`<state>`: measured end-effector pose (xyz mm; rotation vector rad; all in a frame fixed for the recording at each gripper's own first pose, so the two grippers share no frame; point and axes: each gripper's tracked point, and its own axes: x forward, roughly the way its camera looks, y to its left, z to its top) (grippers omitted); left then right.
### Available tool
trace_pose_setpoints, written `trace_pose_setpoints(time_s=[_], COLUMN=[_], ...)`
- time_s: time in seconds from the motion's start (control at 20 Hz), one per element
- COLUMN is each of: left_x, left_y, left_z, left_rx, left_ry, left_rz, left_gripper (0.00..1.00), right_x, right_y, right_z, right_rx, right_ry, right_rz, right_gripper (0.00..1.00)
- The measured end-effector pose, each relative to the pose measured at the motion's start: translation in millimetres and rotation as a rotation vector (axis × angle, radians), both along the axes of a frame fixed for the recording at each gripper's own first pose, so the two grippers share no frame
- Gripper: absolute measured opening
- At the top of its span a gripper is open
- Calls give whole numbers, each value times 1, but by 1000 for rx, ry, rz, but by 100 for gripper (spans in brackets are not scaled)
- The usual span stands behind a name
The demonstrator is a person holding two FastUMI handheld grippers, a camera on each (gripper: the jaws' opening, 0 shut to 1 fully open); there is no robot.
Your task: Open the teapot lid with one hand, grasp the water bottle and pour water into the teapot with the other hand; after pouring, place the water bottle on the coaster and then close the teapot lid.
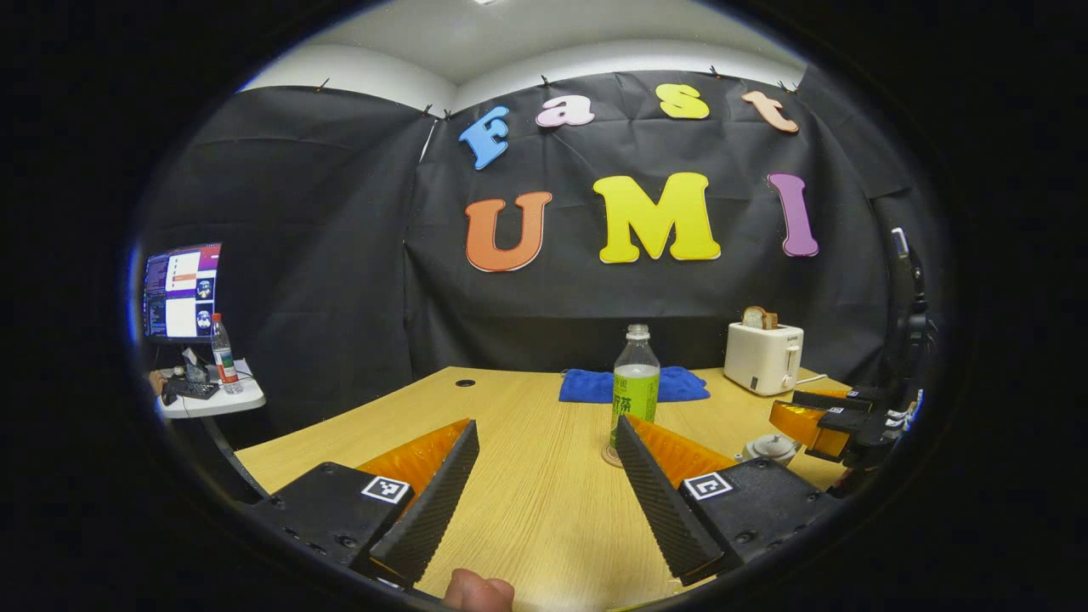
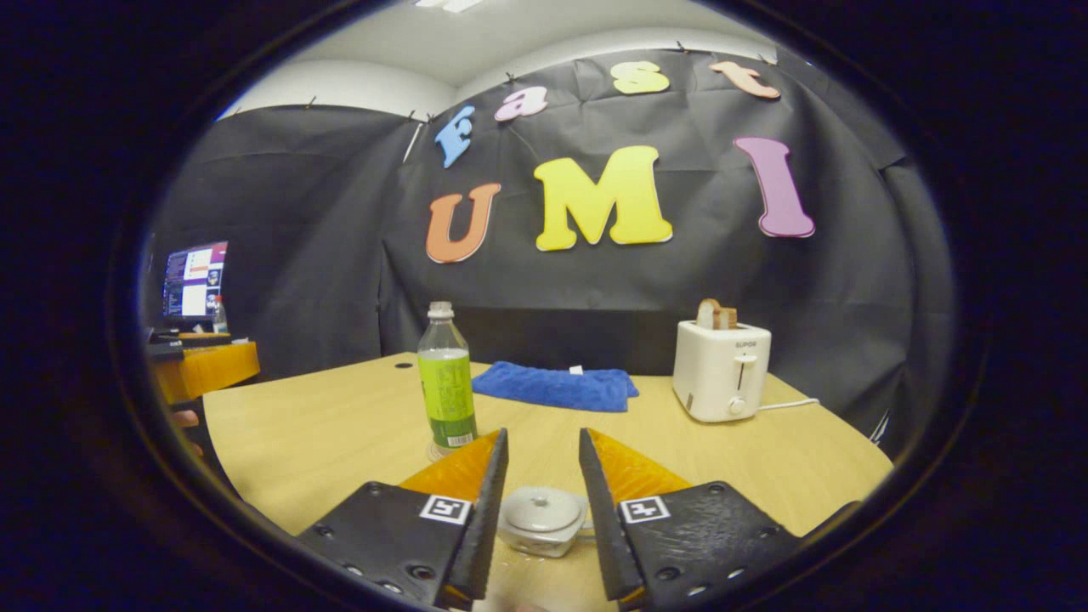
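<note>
A clear water bottle (image 1: 635, 382) with a green label stands upright on a round coaster (image 1: 609, 459) near the middle of the wooden table. My left gripper (image 1: 546, 423) is open wide in front of it, its right finger reaching close to the bottle's base. The small white teapot (image 1: 769, 446) sits to the right, with the right gripper (image 1: 820, 421) hovering just above it. In the right gripper view the teapot (image 2: 542, 518) lies low between the fingers with its lid (image 2: 541, 506) on. My right gripper (image 2: 543, 433) is open and holds nothing. The bottle (image 2: 446, 387) stands to its left.
A folded blue cloth (image 1: 633, 385) (image 2: 557, 387) lies at the back of the table (image 1: 527, 510). A white toaster (image 1: 762, 357) (image 2: 721, 370) with bread in it stands at the back right. A side desk with a monitor (image 1: 181, 291) and another bottle is far left.
</note>
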<state>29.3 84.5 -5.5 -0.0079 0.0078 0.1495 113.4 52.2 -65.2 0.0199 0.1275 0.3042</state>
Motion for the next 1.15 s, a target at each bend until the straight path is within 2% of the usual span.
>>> trace_pose_setpoints(time_s=[0.05, 0.1, 0.15, 0.2, 0.25, 0.4, 0.5, 0.6, 0.8, 1.15], left_x=[-1, -4, -6, -10, -15, -28, -36, -44, -53, -55], left_y=[-8, -13, -17, -21, -26, -40, -60, -72, -101, -108], left_z=[2, 7, 10, 13, 17, 28, 30, 31, 30, 28], left_rx=[-9, -14, -14, -11, -8, -9, -22, 4, -6, 35], left_ry=[-7, -18, -28, -39, -51, -80, -79, -70, -65, -61], left_rz=[-15, -26, -32, -38, -46, -64, -113, -133, -165, -169], left_gripper=[100, 100, 100, 100, 100, 100, 100, 100, 100, 100], right_x=[-7, -15, -25, -35, -47, -84, -105, -120, -138, -153], right_y=[-7, -14, -21, -29, -37, -53, -63, -70, -80, -83], right_z=[11, 22, 34, 45, 57, 80, 88, 94, 96, 92], right_rx=[1, -5, -9, -10, -5, 9, 16, 33, 30, 21], right_ry=[-23, -48, -78, -106, -130, -171, -177, -177, -172, -162], right_rz=[-17, -32, -50, -69, -94, -136, -162, -183, -219, -260], right_gripper=[57, 70, 77, 91, 96, 98, 98, 98, 98, 98])
